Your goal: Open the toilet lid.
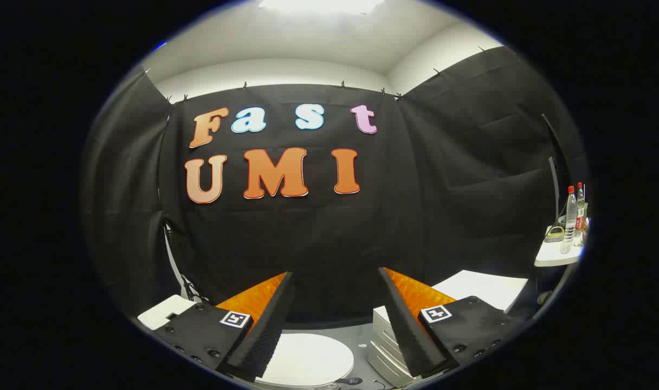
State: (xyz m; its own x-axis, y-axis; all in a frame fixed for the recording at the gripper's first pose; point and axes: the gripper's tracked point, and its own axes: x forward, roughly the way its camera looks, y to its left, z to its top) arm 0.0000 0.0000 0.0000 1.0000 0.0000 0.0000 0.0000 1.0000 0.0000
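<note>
Hand-held gripper (336, 276) spread open, empty, above the closed toilet lid (308, 358).

The gripper's camera looks forward and slightly up, close behind the spread, empty fingers (336, 292), well above the closed toilet lid (308, 357) at six o'clock, bottles (573, 219) at three o'clock.

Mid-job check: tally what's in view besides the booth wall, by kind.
Toilet lid, closed, below the open gripper: 1
Bottles on the side table: 2
White drawer unit: 1
Total: 4
</note>
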